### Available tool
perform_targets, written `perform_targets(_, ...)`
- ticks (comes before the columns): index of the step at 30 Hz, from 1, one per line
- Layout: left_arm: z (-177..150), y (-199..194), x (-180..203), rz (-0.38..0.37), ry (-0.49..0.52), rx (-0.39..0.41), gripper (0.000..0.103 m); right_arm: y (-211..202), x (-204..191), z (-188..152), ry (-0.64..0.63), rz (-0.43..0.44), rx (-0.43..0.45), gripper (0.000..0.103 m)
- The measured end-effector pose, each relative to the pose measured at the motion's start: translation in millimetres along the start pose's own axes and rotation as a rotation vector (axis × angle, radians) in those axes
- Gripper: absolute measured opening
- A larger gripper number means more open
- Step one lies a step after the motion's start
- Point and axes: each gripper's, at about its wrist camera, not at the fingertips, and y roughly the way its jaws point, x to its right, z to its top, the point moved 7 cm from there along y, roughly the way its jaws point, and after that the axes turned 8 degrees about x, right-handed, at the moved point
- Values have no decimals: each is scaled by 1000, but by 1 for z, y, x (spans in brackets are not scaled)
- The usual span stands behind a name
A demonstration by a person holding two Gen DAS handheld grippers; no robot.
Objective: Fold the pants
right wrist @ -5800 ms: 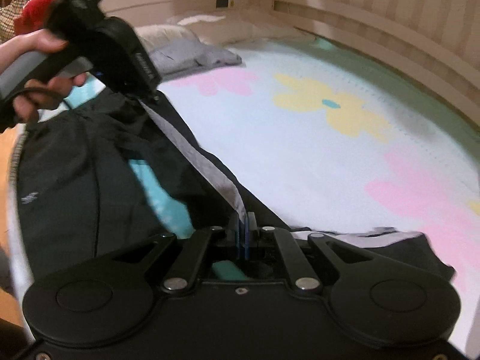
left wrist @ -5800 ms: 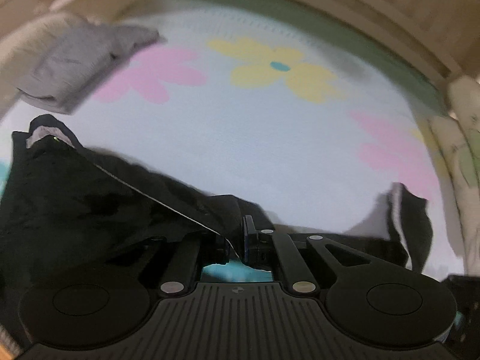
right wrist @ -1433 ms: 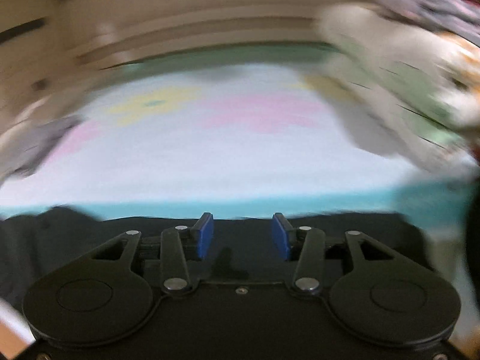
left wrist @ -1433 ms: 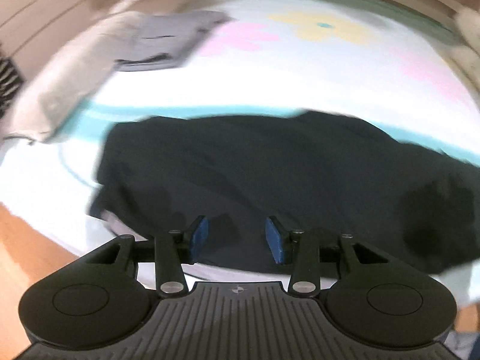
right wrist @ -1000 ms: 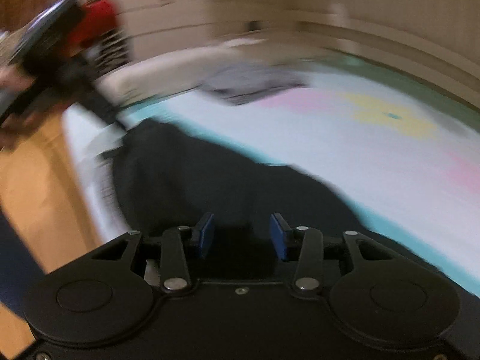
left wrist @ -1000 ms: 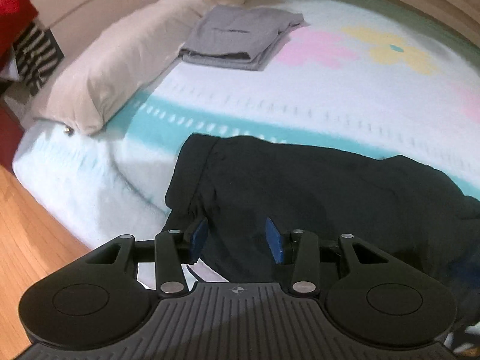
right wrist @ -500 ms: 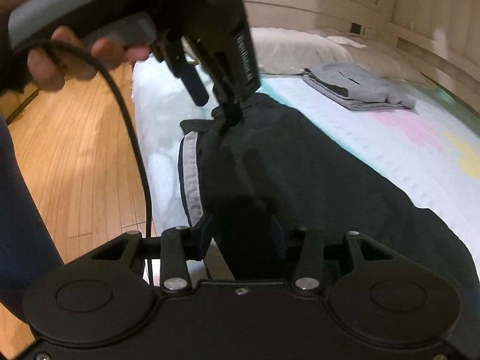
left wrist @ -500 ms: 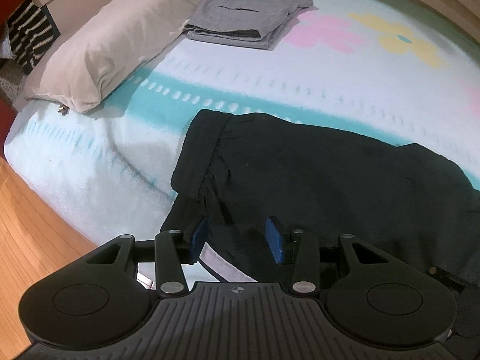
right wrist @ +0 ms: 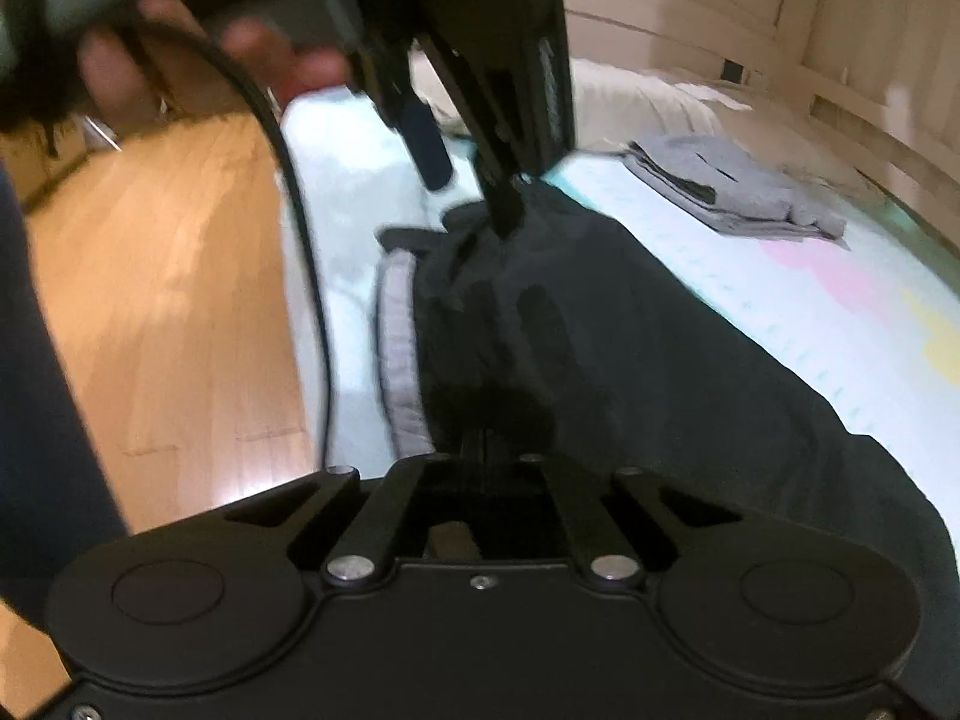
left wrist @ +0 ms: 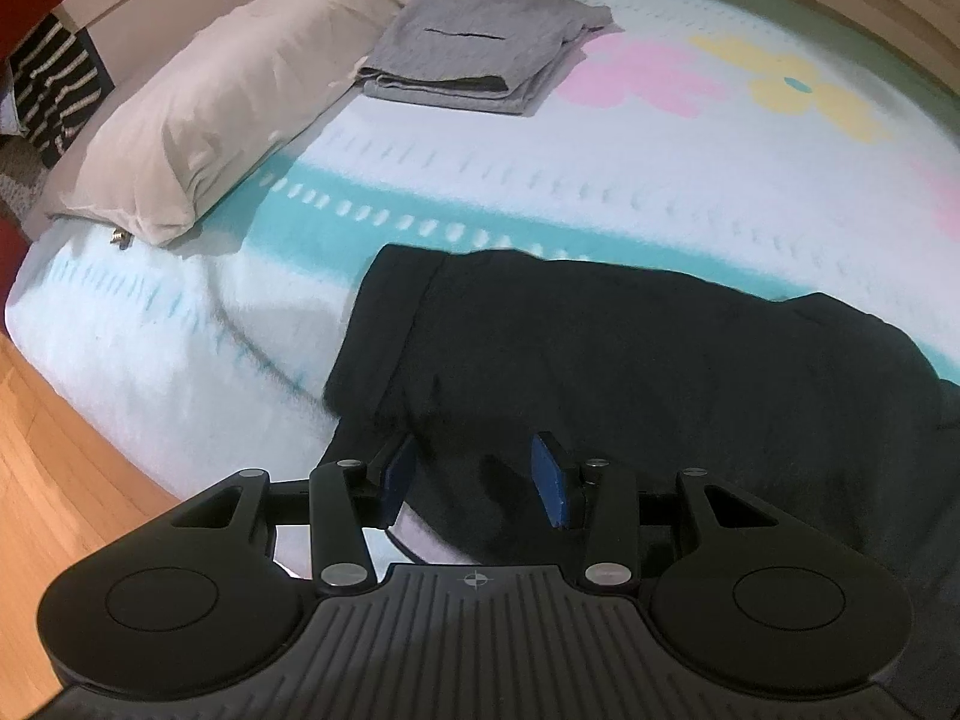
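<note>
Left wrist view: bed [left wrist: 540,180] with its flowered blanket, then the black pants [left wrist: 660,360] lying doubled along the near edge – one fold looks done, at least one more left. Beyond lie a pillow [left wrist: 198,120] and folded grey clothes [left wrist: 480,48]. Left gripper [left wrist: 474,474] hovers part-open over the waist end, holding nothing – right gripper [right wrist: 483,450] is pinched tight on the black cloth

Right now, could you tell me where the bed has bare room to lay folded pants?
Free: blanket between black pants and folded grey garment; also left of the pants, below the pillow. Crowded: the near edge.
</note>
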Motion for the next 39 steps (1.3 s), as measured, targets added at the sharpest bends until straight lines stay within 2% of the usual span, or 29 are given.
perform_targets(4, -2, 6, 7, -10, 9, -13, 42, -4, -17, -5, -30, 65, -27, 4)
perform_targets(8, -14, 29, 15, 6, 33, -93, 42, 2, -18, -15, -44, 64, -55, 6)
perform_targets(11, -32, 48, 11, 51, 71, -186, 43, -7, -13, -10, -11, 77, -49, 14)
perform_targets(13, -36, 53, 6, 49, 46, -203, 44, -16, -4, -5, 34, 77, -40, 26)
perform_targets(15, -30, 45, 0, 49, 9, -178, 43, -27, 13, -2, 93, 61, -29, 35)
perform_targets(16, -24, 38, -2, 60, -15, -144, 43, -33, 23, -1, 123, 49, -25, 37)
perform_targets(20, 6, 5, 5, 97, -40, 40, 43, -53, 81, 1, 261, -38, -23, 38)
perform_targets(22, 15, 0, 17, 89, -33, 73, 43, -58, 114, 3, 329, -94, -16, 48)
perform_targets(24, 18, 6, 33, 64, -18, 46, 43, -59, 148, 3, 401, -142, -11, 52)
perform_targets(27, 17, 24, 54, 28, 3, -5, 43, -51, 189, 0, 470, -195, -25, 52)
perform_targets(29, 12, 37, 63, 7, 12, -58, 43, -43, 208, -4, 491, -210, -47, 58)
perform_targets(30, 7, 41, 67, 0, 10, -80, 43, -38, 215, -5, 494, -210, -55, 62)
perform_targets(34, -17, 58, 69, -3, 26, -189, 45, -12, 232, -15, 483, -190, -97, 65)
perform_targets(36, -19, 59, 66, -2, 12, -177, 46, -4, 237, -24, 485, -172, -115, 68)
perform_targets(39, -18, 60, 65, -3, -9, -187, 46, -4, 243, -38, 524, -117, -136, 66)
